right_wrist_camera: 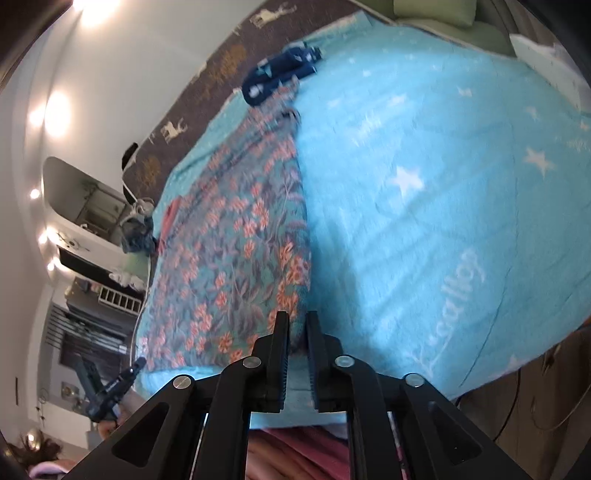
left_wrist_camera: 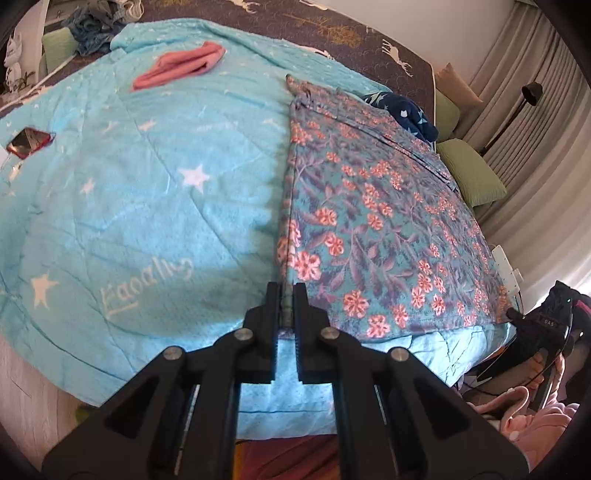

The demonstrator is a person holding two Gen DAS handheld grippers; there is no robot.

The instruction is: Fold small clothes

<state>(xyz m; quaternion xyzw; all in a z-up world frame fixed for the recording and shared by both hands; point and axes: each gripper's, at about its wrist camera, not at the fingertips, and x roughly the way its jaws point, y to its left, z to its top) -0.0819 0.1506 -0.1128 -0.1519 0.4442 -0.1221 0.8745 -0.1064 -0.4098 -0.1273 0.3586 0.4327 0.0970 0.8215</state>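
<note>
Garment: floral cloth, teal with coral blossoms, spread flat on blanket; long left edge folded straight in left wrist view; near corners at blanket's near edge.
Blanket: light blue, white stars and script, covering bed.
Left gripper: nearly closed, pinching garment's near left corner; strip of floral cloth visible between pads.
Right gripper: jaws almost together at garment's near right corner; cloth edge runs into the narrow gap, blurred, looks clamped.
Left gripper, seen from right wrist: small, dark, at garment's opposite near corner.
Right gripper, seen from left wrist: black, at garment's far-right near corner, hand behind it.
Pink cloth: folded, lying on blanket's far side, well apart from garment.
Navy cloth: star-printed, bunched just beyond garment's far end.
Phone: red case, resting on blanket's left side.
Pillows: green, beside bed's right edge.
Bed cover: dark brown, deer print, beyond blanket.
</note>
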